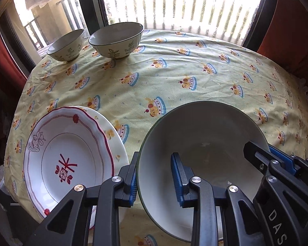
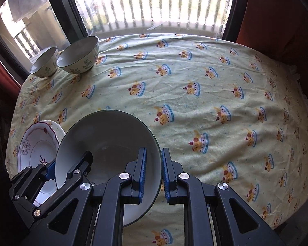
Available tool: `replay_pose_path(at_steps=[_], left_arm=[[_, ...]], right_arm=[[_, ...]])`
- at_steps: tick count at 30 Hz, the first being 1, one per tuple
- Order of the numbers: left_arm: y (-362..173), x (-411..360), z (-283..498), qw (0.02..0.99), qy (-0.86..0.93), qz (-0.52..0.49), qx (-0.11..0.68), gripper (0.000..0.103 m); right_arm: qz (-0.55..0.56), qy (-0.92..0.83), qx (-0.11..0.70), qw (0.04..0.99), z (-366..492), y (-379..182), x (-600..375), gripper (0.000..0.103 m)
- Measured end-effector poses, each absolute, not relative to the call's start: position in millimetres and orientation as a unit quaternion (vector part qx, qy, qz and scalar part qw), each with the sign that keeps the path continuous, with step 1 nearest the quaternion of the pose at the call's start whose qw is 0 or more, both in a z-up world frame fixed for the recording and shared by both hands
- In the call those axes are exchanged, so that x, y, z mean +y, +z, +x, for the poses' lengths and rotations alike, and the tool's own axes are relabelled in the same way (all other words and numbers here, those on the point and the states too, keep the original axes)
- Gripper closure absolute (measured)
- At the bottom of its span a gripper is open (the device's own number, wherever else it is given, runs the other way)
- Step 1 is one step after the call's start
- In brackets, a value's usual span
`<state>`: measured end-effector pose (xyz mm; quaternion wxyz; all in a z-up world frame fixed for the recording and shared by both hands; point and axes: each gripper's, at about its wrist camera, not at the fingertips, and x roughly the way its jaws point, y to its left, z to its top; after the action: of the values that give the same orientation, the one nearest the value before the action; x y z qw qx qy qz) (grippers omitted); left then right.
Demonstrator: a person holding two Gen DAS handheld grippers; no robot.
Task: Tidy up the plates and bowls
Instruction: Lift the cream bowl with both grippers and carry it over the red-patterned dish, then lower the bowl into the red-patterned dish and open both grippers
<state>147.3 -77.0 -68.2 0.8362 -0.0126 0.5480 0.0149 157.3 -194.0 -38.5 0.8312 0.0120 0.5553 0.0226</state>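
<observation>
- The table (image 2: pixel 195 71) wears a yellow cloth with little cakes on it.
- A big green-rimmed bowl (image 1: pixel 201 143) sits near the front edge, just beside two stacked plates (image 1: pixel 67 153).
- The left gripper (image 1: pixel 156 176) has its jaws a little apart around the bowl's left rim.
- The right gripper (image 2: pixel 154 174) does the same at the right rim.
- Two small leafy bowls (image 1: pixel 116 39) stand far back by the window.

Printed tablecloth (image 2: pixel 195 71) (window (image 2: pixel 154 4) behind)
</observation>
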Motion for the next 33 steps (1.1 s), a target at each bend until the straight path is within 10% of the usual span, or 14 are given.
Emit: replay_pose_path(at_steps=[19,27,33], left_arm=[[-84,-91,123,0.827,0.028,0.008,0.561,0.067],[-66,-83,120,0.832,0.029,0.029,0.553,0.027],[-48,-68,127,0.835,0.031,0.012,0.549,0.022]], right_arm=[[0.021,0.04,0.577,0.816,135,-61,-212,0.083],[0.02,0.045,0.575,0.817,137,-57,-209,0.043],[0.014,0.069,0.565,0.822,146,-39,-193,0.034]])
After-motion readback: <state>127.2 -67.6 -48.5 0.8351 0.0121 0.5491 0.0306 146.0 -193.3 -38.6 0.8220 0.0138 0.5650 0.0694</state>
